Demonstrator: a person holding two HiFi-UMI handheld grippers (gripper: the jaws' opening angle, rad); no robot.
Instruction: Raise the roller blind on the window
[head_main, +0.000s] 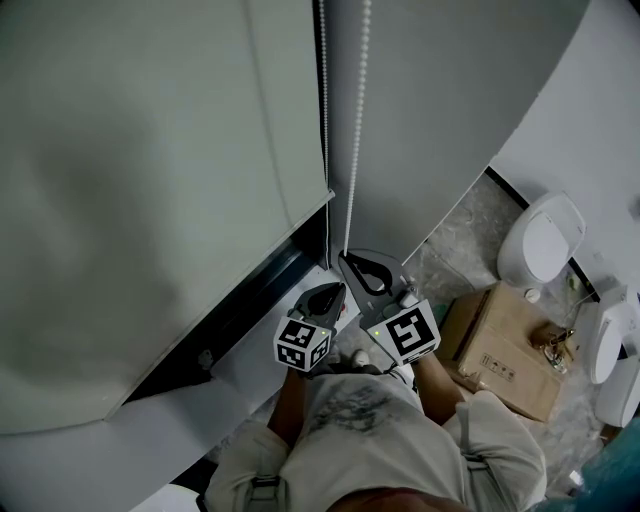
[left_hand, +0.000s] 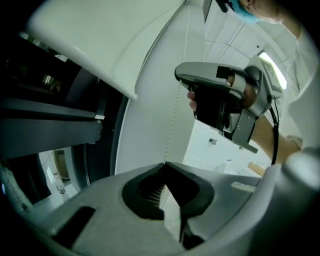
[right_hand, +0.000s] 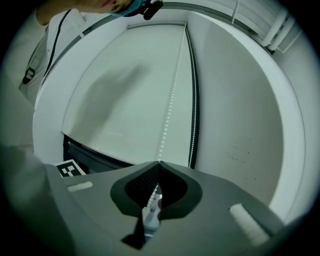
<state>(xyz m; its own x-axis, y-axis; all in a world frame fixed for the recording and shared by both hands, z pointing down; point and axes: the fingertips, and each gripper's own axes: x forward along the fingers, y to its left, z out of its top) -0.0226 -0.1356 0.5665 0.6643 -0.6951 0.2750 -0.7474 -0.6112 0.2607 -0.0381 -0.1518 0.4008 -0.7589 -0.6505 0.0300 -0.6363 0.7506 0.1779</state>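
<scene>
We saw a brown cardboard box (head_main: 497, 352) lying on the speckled stone floor (head_main: 470, 225), with small dark symbols printed on its near side; a brass-coloured fitting (head_main: 553, 343) rested on the box's far end, though we could not tell what it was; a white toilet (head_main: 543, 240) stood against the white wall (head_main: 590, 110), just beyond the box; more white ceramic fixtures (head_main: 608, 345) crowded the right edge, beside the box; a dark skirting strip (head_main: 508, 190) ran along the wall's foot.
</scene>
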